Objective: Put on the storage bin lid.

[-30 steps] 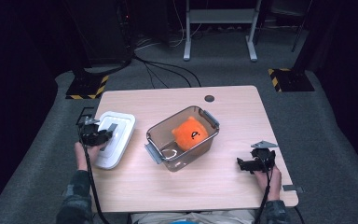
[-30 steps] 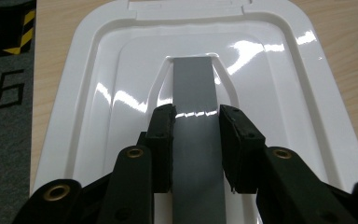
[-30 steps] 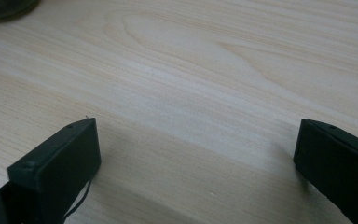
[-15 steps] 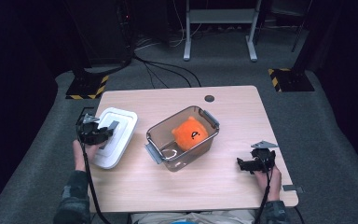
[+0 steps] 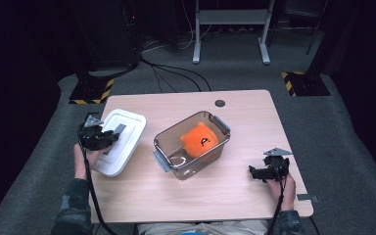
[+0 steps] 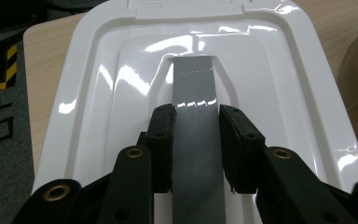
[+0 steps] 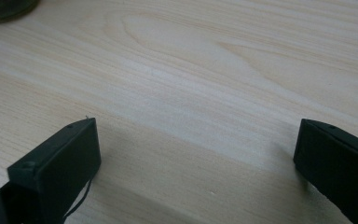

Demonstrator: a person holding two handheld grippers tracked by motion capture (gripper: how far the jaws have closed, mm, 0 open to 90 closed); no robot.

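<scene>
We take the clear container [image 5: 192, 144] with the orange plush toy [image 5: 200, 140] inside it as our landmark near the middle of the wooden table [image 5: 235, 196]. To its left the white lid [image 5: 122, 142] lies at the table's left edge, its near corner hanging past that edge, and our left gripper [image 6: 196, 140] has its jaws closed against both sides of the lid's grey handle strip [image 6: 193, 88]. To the container's right, well apart from it and close to the table's right edge, our right gripper [image 5: 263, 172] sits low over bare wood with its jaws spread wide and nothing between them, with open tabletop between it and the container.
</scene>
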